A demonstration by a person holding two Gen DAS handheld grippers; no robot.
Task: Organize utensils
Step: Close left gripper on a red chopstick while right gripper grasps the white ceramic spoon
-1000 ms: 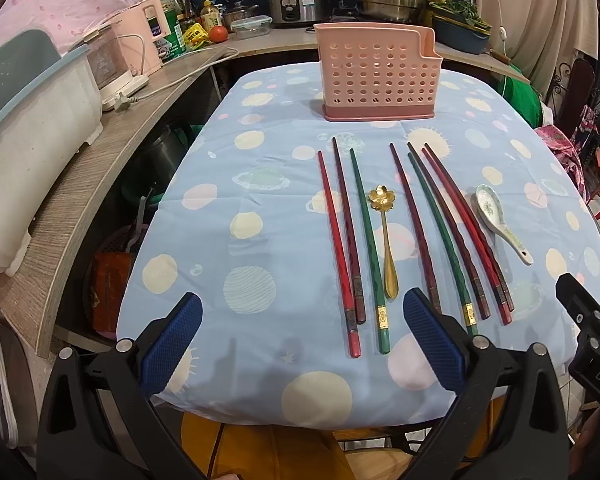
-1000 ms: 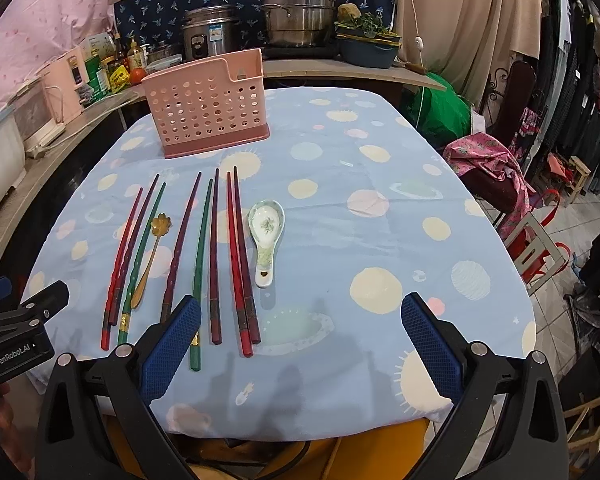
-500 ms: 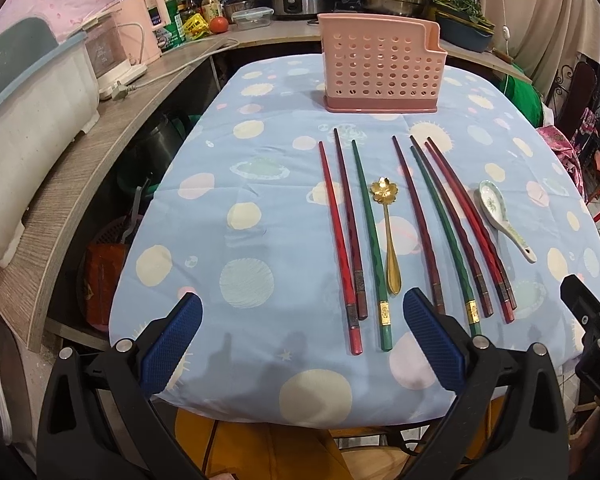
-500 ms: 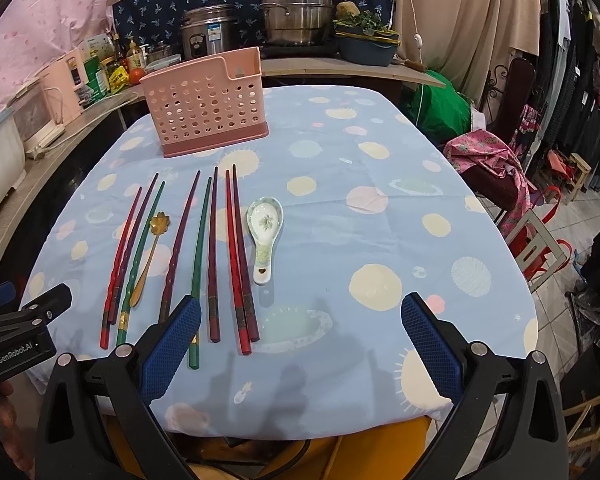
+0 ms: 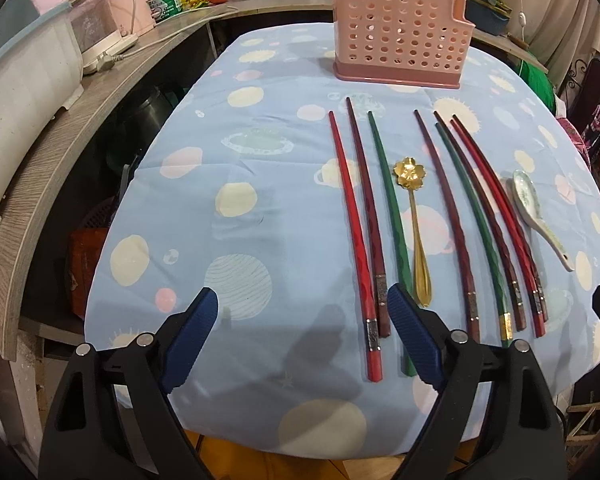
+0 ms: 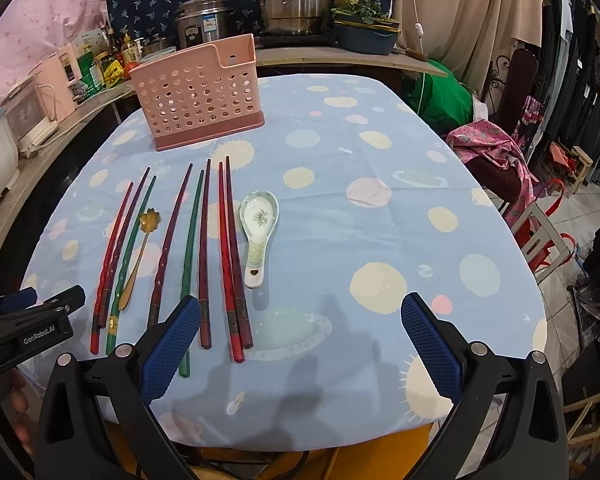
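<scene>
Pink perforated holder point(image 5: 400, 40) upright, contents unseen, left gripper point(image 5: 304, 330), right gripper point(image 6: 300, 338) wide apart, unladen

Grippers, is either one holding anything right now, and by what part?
Nothing is held. The left gripper and right gripper are both open above the chopsticks, touching none.

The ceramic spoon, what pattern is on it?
The ceramic spoon is white with a green floral print in its bowl, clearest in the right wrist view.
</scene>
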